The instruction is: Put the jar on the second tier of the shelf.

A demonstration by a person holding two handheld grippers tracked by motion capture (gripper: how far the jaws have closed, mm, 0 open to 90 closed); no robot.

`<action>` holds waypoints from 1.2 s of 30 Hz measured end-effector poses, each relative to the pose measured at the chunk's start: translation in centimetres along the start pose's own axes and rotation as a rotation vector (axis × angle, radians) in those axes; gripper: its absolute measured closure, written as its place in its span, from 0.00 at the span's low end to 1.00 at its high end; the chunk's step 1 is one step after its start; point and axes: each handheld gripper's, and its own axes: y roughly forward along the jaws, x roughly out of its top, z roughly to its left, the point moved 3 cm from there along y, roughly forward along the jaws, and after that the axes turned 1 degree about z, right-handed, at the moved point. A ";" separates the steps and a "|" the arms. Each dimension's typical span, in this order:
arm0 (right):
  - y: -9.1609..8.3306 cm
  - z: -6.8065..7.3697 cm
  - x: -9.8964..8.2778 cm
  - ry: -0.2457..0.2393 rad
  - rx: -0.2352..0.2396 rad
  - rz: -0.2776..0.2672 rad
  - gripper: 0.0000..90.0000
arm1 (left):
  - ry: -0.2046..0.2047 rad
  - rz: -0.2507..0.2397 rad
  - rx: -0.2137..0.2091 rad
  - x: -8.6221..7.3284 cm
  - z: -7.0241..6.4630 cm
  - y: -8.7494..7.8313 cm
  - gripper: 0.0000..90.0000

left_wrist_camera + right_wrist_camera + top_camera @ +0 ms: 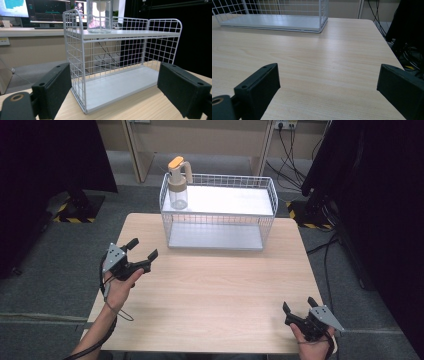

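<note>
High view: a white wire rack (218, 212) with two shelves stands at the far middle of a wooden table (210, 290). A clear bottle (178, 184) with an orange-and-beige pump top stands upright on the upper shelf, in its far-left corner. The lower shelf is bare. Beyond the table lie grey floor, desk legs and cables (292, 150); dark curtains flank both sides. Open tabletop lies between the grippers and the rack, with nothing in the way.

Left gripper view: the rack (117, 62) is seen from low and close, with the bottle's (99, 16) clear base on the top shelf and its pump cut off by the frame's upper edge. Monitors (37, 10) and a desk show behind, which the high view leaves out.

Right gripper view: bare tabletop (319, 67), the rack's (277, 21) lower shelf and right corner at the far left, and cables (377, 12) past the table's edge.

Pose: the left gripper (142, 254) is held above the table's left part, angled toward the rack, jaws wide apart and holding nothing. The right gripper (299, 308) is held at the near-right corner, well apart from the rack, jaws likewise apart and holding nothing. A hand grips each from below, forearms entering from the bottom edge.
</note>
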 end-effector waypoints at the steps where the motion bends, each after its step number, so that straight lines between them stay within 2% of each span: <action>1: 0.0 0.0 0.0 0.000 0.000 0.000 0.05 | 0.000 0.000 0.000 -0.1 0.0 -0.1 0.13; 9: 0.0 0.0 0.0 -0.002 0.000 -0.002 0.05 | -0.003 0.010 0.006 -0.9 0.1 -1.0 0.13; 25: 0.0 0.1 0.0 -0.008 -0.002 -0.001 0.05 | -0.030 0.067 0.031 -4.7 0.8 -3.0 0.13; 36: 0.0 0.1 0.0 -0.009 -0.002 -0.001 0.05 | -0.046 0.096 0.043 -6.6 1.0 -3.9 0.13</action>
